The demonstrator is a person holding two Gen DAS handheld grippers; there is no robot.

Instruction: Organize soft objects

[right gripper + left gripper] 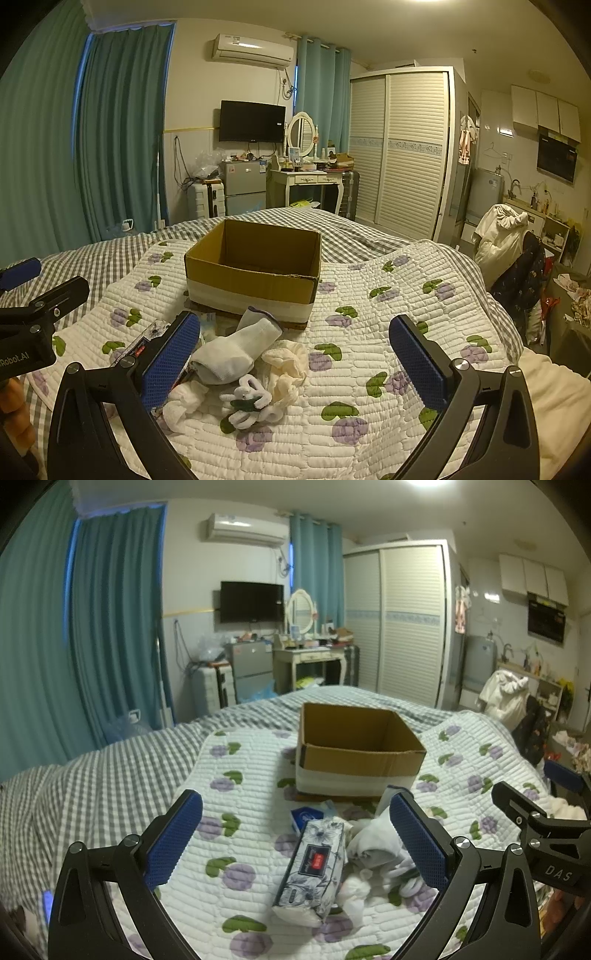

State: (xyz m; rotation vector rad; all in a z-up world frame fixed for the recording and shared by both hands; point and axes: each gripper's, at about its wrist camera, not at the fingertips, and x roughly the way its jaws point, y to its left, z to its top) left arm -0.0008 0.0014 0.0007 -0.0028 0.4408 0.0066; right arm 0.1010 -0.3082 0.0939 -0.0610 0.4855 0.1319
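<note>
Your left gripper is spread wide and holds nothing; it hangs above the tissue pack, which lies flat on the quilt between the line of its fingers, so a straight descent looks set up. Your right gripper is likewise spread and empty. It sits over the loose pile: a white sock, a cream cloth, a white scrunchie and a crumpled white piece, all touching or overlapping one another. The sock lies nearest the right gripper's left finger, so it is the likeliest first pick.

Beyond the pile, just touching its far edge, stands the box, open-topped and showing nothing inside. In my judgement it is placed there as the receptacle, within short reach of both grippers. No item is yet in it.
</note>
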